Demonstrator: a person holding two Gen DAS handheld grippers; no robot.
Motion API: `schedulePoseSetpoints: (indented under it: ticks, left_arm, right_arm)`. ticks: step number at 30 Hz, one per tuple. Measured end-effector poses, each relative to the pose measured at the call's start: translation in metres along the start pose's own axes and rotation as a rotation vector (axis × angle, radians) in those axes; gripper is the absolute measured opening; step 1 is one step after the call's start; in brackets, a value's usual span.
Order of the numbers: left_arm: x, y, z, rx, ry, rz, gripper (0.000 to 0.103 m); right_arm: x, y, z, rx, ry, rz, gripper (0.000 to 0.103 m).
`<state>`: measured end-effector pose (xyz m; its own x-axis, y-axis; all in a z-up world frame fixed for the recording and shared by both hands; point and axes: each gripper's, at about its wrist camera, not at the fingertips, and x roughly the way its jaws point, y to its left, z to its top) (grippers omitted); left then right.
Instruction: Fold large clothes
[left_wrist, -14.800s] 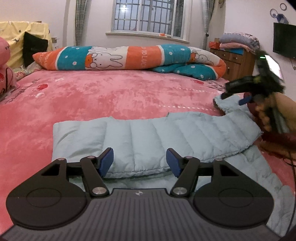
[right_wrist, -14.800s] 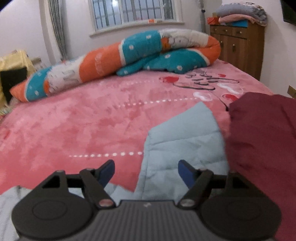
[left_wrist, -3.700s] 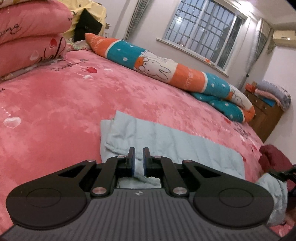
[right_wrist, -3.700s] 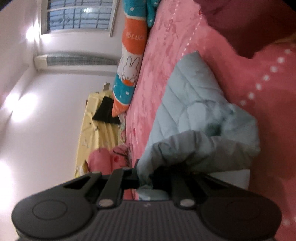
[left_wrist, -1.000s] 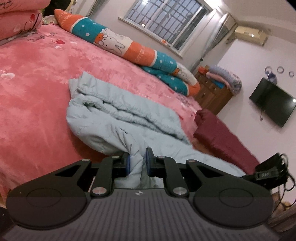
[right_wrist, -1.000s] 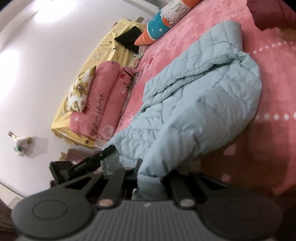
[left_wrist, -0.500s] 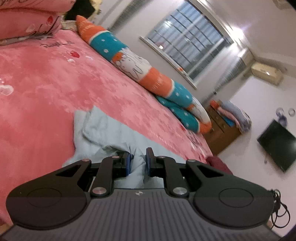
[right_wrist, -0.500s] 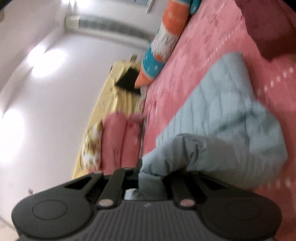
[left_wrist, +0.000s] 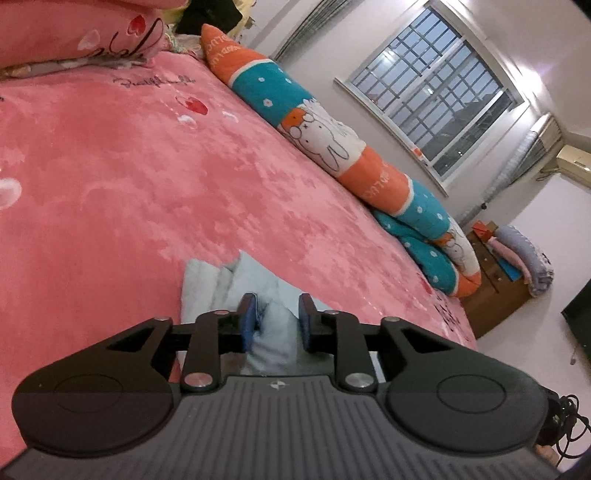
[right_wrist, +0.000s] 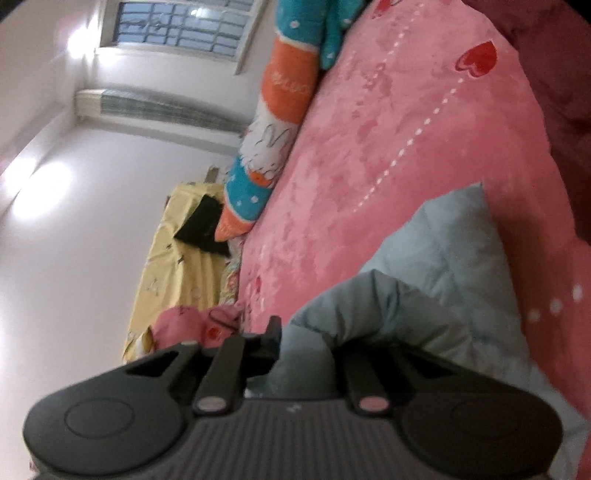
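A light blue quilted jacket (left_wrist: 207, 291) lies on the pink bed cover (left_wrist: 147, 184); in the left wrist view only a small corner shows beyond the fingers. My left gripper (left_wrist: 277, 317) is opening, a fold of the jacket loose between its blue pads with a dark gap beside the left pad. In the right wrist view, which is rolled sideways, the jacket (right_wrist: 443, 258) spreads to the right. My right gripper (right_wrist: 306, 339) is opening too, but a bunched fold still fills the space between its jaws and hides the right fingertip.
A long rolled quilt with rabbit prints (left_wrist: 321, 140) runs along the far side of the bed below the window. Pink pillows (left_wrist: 74, 33) sit at the upper left. A maroon garment (right_wrist: 554, 55) lies beyond the jacket. A wooden dresser (left_wrist: 495, 295) stands at the right.
Both grippers have swept across the bed with the jacket's edge, and the bunched jacket now lies lower and flatter. The left jaws have parted and the fold sits loose between them.
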<state>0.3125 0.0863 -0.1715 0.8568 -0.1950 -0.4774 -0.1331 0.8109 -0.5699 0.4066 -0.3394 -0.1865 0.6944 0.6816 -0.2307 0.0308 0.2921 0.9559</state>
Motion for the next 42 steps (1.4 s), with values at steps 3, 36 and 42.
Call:
schedulePoseSetpoints:
  ticks: [3, 36, 42]
  left_arm:
    - [0.000, 0.002, 0.007, 0.007, -0.035, 0.029, 0.042]
    - [0.037, -0.082, -0.057, 0.588, 0.080, -0.117, 0.048]
    - [0.072, -0.087, -0.042, 0.633, 0.100, -0.074, 0.050]
  right_arm:
    - [0.006, -0.007, 0.009, 0.016, -0.022, -0.026, 0.035]
    - [0.019, 0.042, -0.095, -0.768, 0.031, -0.299, 0.073]
    - [0.055, 0.043, -0.070, -0.789, 0.013, -0.418, 0.063]
